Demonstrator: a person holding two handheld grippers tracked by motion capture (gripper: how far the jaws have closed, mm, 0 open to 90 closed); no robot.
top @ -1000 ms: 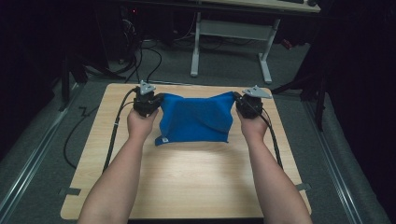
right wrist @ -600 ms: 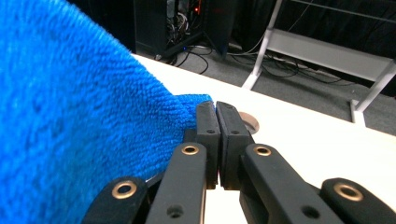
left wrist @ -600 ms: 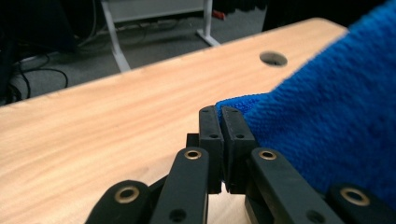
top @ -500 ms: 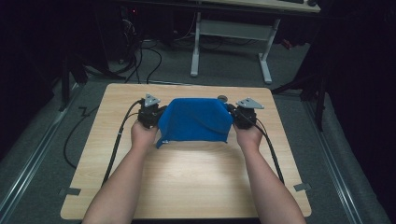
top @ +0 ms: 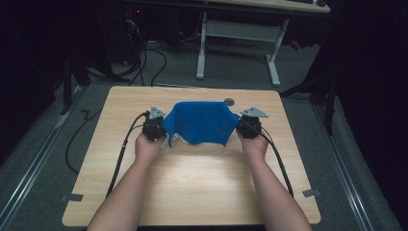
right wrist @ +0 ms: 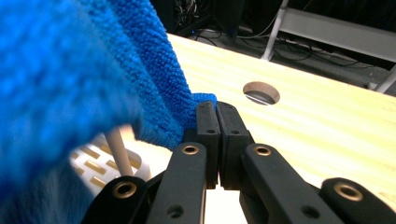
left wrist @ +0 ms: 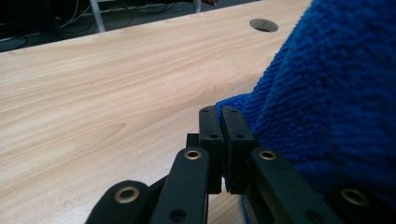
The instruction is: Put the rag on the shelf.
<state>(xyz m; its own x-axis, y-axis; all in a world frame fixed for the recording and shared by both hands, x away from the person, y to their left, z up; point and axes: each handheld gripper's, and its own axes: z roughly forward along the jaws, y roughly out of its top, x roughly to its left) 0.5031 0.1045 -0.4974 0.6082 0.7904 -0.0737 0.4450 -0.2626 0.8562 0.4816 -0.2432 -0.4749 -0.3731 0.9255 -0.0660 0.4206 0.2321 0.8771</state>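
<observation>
A blue cloth (top: pixel 201 121) hangs stretched between the two grippers over the middle of the wooden table (top: pixel 192 178), its lower edge sagging toward the tabletop. My left gripper (top: pixel 161 126) is shut on the cloth's left corner; in the left gripper view the jaws (left wrist: pixel 219 112) pinch the blue fabric (left wrist: pixel 322 98) at their tips. My right gripper (top: pixel 239 125) is shut on the right corner, and the right gripper view has the cloth (right wrist: pixel 93 70) draping left from the closed jaw tips (right wrist: pixel 217 108). Both hands sit low, near the table.
A round cable hole (top: pixel 229 102) lies in the table just behind the cloth. Cables (top: pixel 122 149) trail from each gripper toward the front edge. Beyond the table stand a white desk frame (top: pixel 240 38) and a dark floor with wires.
Both hands have come down and toward the front of the table with the cloth. The cloth has sunk with them and now hangs closer to the tabletop.
</observation>
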